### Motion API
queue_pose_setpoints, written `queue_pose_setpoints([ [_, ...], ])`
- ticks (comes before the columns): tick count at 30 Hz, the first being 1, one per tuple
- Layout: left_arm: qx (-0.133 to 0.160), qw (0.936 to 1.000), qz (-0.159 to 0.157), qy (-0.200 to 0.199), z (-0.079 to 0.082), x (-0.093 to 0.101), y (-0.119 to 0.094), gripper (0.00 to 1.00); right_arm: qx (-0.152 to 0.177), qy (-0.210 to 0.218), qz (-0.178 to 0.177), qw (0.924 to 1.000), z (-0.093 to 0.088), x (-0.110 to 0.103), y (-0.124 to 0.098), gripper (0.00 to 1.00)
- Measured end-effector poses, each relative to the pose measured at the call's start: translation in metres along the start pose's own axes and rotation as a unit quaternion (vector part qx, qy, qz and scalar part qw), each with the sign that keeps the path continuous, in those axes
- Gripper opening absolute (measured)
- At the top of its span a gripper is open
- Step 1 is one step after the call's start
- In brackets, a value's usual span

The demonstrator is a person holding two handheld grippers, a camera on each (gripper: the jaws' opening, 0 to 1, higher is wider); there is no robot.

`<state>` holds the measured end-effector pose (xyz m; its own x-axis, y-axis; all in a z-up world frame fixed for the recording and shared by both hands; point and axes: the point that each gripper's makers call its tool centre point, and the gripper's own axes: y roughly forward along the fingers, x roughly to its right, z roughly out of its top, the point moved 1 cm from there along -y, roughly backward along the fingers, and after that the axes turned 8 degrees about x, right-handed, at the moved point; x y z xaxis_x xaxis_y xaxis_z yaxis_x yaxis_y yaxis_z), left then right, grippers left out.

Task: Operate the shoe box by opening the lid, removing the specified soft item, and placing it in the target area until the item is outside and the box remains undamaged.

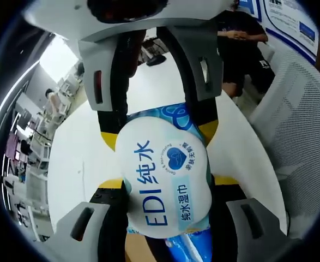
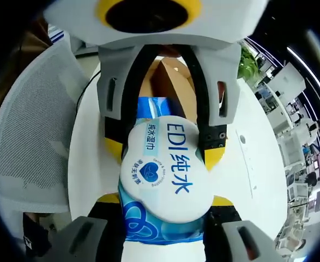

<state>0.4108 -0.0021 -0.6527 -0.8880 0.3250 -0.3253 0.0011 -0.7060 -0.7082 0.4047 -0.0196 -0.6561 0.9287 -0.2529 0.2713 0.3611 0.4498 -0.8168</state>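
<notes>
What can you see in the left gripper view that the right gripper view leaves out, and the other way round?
Left gripper view: a seated person in dark clothes beyond the table, and shelving far off.

Right gripper view: a brown cardboard box behind the pack, a green plant, and distant desks.

Both: the blue wet-wipe pack with its white "EDI" lid, a hand-held gripper closed on each end of it, the white table, and a white mesh chair.

Setting: open-plan office or lab. Evidence: white mesh-backed office chair; round white table; rows of desks with equipment; potted green plant; blue-and-white wall posters; seated person.
</notes>
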Motion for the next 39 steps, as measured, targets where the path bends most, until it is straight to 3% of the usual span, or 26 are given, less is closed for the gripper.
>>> queue_pose_setpoints([
  [14,-0.009,0.9997,0.005,-0.024,-0.014,-0.024,0.018,0.59,-0.004,-0.01,0.021,0.9997,-0.015,0.026,0.016,0.54],
  [39,-0.023,0.9979,-0.005,-0.061,-0.044,-0.023,0.051,0.59,-0.001,-0.009,0.059,0.9982,-0.04,0.028,0.054,0.54],
])
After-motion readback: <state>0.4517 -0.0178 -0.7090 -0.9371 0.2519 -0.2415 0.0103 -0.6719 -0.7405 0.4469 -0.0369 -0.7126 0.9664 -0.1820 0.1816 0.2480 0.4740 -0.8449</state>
